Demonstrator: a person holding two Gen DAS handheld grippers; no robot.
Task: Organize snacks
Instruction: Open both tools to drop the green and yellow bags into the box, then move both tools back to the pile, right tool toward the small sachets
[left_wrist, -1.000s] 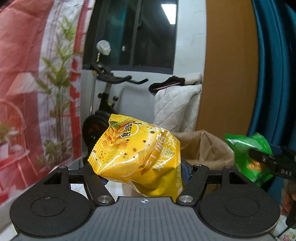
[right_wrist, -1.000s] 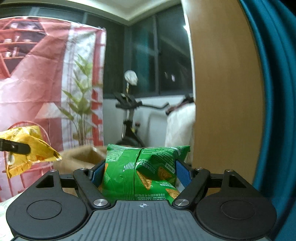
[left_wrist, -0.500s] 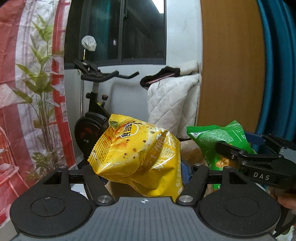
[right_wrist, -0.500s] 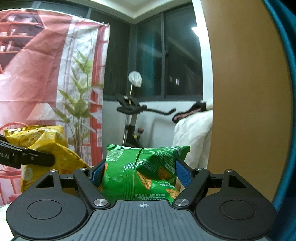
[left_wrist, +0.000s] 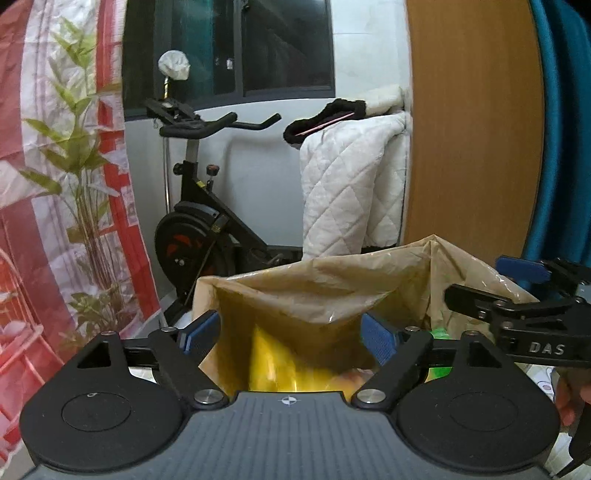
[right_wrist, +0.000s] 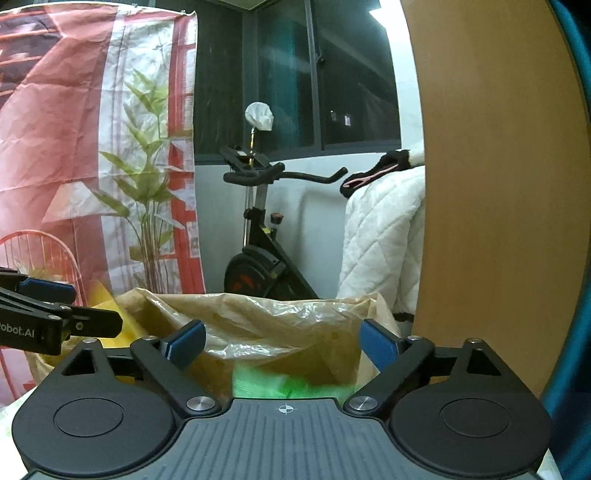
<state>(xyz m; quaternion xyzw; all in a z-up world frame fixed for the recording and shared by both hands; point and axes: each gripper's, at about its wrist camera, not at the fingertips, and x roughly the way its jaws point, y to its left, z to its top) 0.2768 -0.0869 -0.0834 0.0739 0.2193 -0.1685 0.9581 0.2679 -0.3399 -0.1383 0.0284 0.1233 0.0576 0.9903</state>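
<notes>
Two snack packets show as blurs inside one brown paper bag (left_wrist: 325, 280), which is lined with clear plastic and stands with its mouth open, filling the lower middle of both wrist views. Behind the bag stand an exercise bike (left_wrist: 199, 236), a white quilted blanket (left_wrist: 354, 192) draped beside a wooden panel (left_wrist: 469, 122), and a red printed backdrop (right_wrist: 74, 155) with a leafy plant on it.

Left tongs (left_wrist: 291, 334) hang over the bag's mouth with their blue pads spread wide and their jaws opening; nothing is pinched. A yellow packet (left_wrist: 280, 365) is a streak below and between the pads, inside the bag, free of both.

Right tongs (right_wrist: 282, 341) hang over the same mouth, just beside the left pair, pads likewise spread and jaws opening, gripping nothing. A green packet (right_wrist: 277, 382) is a smear low between them, down in the bag, touching neither pad. From the left view a sliver of that green shows by the right tongs' arm, with part of a hand at the frame's edge.
</notes>
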